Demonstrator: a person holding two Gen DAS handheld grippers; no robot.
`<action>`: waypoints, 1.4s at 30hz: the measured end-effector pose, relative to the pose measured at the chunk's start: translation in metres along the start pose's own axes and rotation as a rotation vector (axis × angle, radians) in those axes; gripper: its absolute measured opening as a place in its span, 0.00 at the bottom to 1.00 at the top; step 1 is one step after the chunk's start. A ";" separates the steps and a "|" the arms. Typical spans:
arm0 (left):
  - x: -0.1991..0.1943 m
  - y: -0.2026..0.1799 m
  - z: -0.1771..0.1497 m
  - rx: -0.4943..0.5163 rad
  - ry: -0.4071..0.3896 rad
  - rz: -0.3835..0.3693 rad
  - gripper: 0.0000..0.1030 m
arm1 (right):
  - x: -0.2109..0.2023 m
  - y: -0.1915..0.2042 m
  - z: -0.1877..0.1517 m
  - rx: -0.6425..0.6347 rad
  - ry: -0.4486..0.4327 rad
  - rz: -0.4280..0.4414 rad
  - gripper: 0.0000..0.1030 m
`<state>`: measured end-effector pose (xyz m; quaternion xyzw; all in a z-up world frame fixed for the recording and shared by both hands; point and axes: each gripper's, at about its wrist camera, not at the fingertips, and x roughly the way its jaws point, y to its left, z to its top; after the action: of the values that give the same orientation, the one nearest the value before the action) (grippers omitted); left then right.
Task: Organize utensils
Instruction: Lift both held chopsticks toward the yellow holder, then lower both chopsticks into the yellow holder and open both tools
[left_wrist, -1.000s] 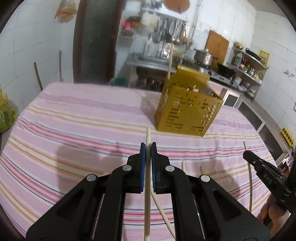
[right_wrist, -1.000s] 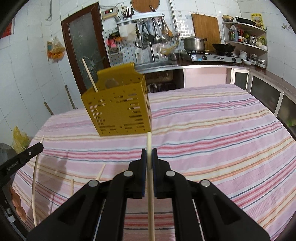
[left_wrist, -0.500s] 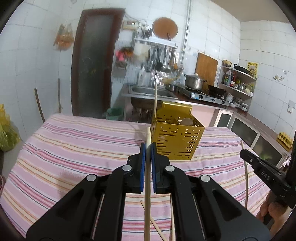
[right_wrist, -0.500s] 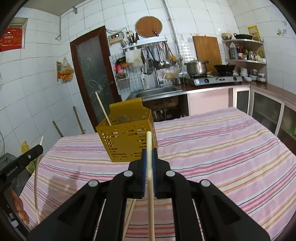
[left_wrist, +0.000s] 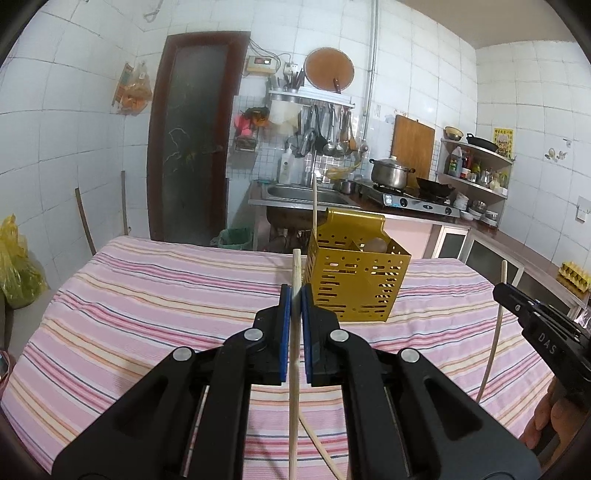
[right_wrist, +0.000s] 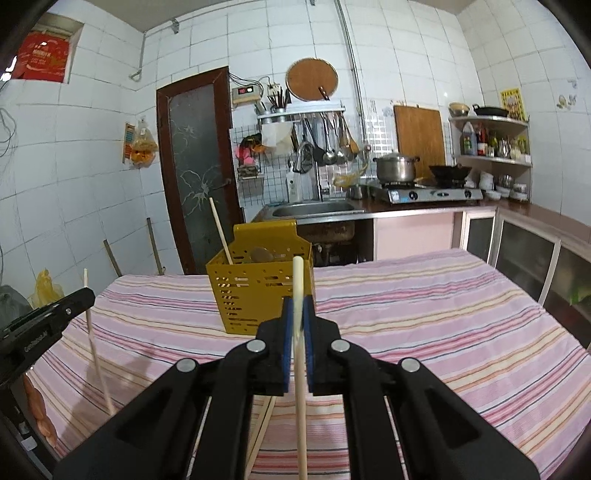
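We find the left gripper (left_wrist: 295, 295) pinching one chopstick (left_wrist: 294, 354) and the right gripper (right_wrist: 297, 308) pinching another chopstick (right_wrist: 300, 362), both raised above the table (left_wrist: 147, 295). The yellow holder (right_wrist: 255, 295) stands just ahead of both grippers, one stick (right_wrist: 221, 230) upright inside it.

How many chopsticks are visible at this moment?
4 chopsticks for certain: one in the left gripper, one in the right gripper, one standing in the holder, one loose on the table. More may lie hidden beneath the grippers.
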<state>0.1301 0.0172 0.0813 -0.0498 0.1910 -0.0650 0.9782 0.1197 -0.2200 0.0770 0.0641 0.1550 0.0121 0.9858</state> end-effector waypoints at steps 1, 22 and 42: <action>0.000 0.000 -0.001 0.000 -0.001 -0.002 0.04 | -0.002 0.002 0.000 -0.006 -0.006 -0.001 0.06; 0.002 -0.027 0.091 0.051 -0.182 -0.062 0.04 | -0.001 0.011 0.092 -0.049 -0.214 0.001 0.06; 0.189 -0.057 0.153 0.013 -0.218 -0.050 0.04 | 0.182 -0.002 0.135 0.016 -0.274 0.059 0.06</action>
<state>0.3556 -0.0560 0.1599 -0.0549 0.0816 -0.0848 0.9915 0.3348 -0.2305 0.1490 0.0772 0.0171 0.0308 0.9964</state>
